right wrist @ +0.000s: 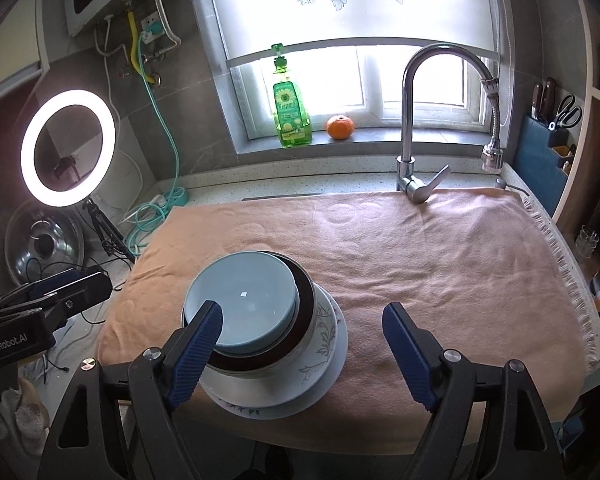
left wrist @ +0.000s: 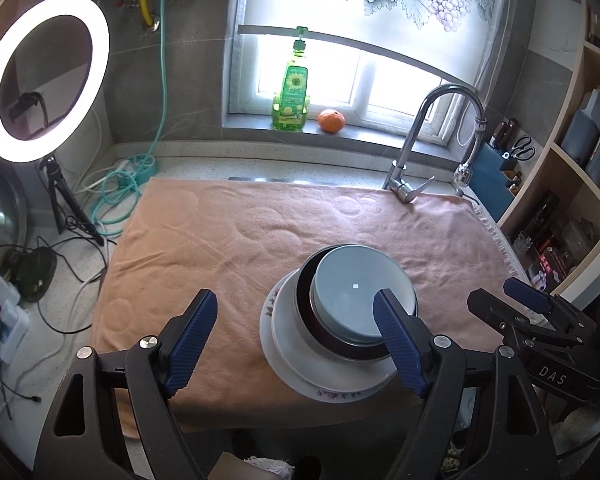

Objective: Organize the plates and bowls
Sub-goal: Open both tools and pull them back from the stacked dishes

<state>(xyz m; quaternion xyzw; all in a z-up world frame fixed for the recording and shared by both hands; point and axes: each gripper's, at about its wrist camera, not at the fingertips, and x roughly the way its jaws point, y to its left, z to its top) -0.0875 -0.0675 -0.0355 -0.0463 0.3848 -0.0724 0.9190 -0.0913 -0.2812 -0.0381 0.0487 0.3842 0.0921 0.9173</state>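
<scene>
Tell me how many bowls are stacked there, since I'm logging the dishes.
2 bowls show: a light blue bowl on top, nested in a dark-rimmed bowl beneath. Both sit on stacked plates on the towel. More could be hidden inside.

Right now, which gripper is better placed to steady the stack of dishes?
Roughly even, slightly the right gripper: both are open and empty, flanking the blue bowl stacked on the floral plate, but the right gripper's inner finger overlaps more of the bowl.

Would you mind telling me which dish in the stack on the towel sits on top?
The pale blue bowl is uppermost, nested inside the dark-rimmed bowl; beneath both lie the white floral dishes, with the plate at the bottom.
</scene>
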